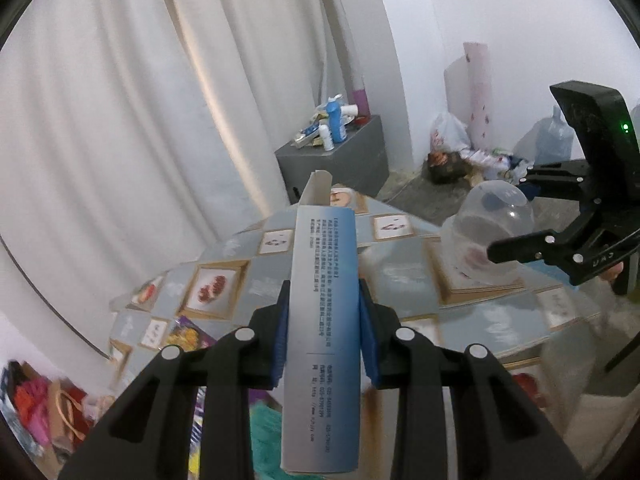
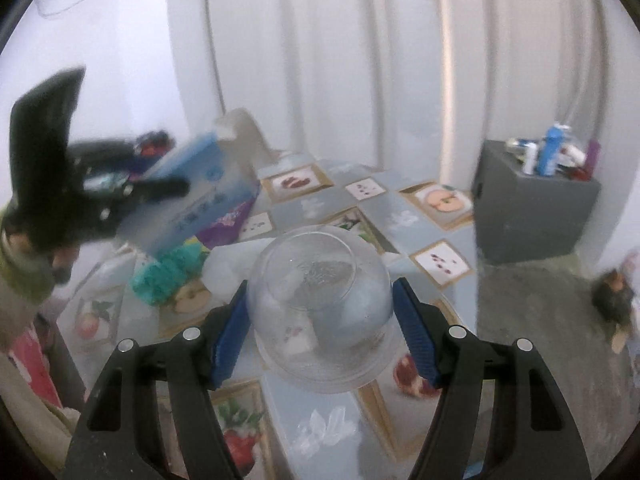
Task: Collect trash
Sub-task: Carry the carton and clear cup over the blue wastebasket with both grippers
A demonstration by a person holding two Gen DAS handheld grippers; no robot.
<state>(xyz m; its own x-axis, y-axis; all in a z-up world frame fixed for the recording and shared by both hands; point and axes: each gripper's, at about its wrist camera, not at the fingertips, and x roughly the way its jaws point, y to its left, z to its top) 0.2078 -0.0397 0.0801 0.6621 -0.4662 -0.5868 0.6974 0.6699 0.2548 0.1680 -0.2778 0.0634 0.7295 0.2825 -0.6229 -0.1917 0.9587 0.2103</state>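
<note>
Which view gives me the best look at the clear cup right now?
The right wrist view: the clear cup fills the middle of the frame, upside down between the right tongs' blue pads. The left wrist view shows it only smaller, off at the right edge, partly covered by a black finger.

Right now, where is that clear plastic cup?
The clear plastic cup sits clamped between the blue pads of the right gripper, lifted above the fruit-patterned table. To its left, the left gripper holds a blue box.
</note>
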